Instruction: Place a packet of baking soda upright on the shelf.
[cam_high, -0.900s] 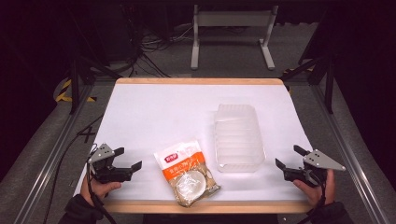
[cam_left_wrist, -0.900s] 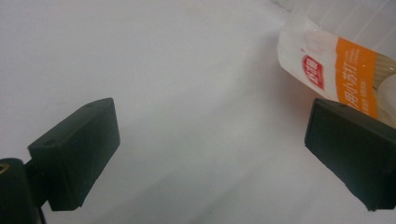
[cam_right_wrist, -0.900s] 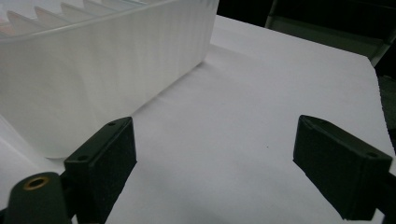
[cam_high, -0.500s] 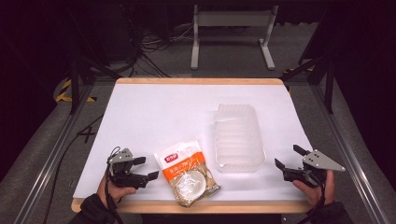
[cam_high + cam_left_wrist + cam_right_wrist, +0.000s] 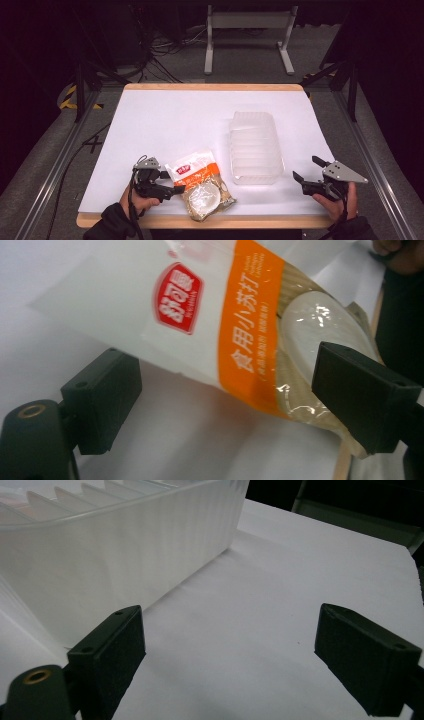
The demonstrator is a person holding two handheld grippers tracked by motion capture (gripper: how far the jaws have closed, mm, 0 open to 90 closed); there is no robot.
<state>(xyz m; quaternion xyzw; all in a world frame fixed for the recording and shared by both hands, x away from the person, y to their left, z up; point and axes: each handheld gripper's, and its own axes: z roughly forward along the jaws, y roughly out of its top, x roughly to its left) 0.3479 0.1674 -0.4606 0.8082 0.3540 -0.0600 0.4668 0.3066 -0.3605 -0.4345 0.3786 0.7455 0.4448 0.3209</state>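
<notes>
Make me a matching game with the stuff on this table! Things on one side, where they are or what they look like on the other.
Things:
1. snack bag
2. plastic tray
3. left gripper
4. right gripper

Descriptions:
A. see-through, ribbed
B. open, jaws at the bag's edge
C. orange and white, lying flat
D. open, over bare table beside the tray

Pairs: 1-C, 2-A, 3-B, 4-D

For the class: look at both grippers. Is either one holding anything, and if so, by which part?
Nothing is held. The left gripper, jaws open, straddles the edge of the orange-and-white plastic food packet without pressing. The right gripper is open beside the translucent plastic tray.
</notes>
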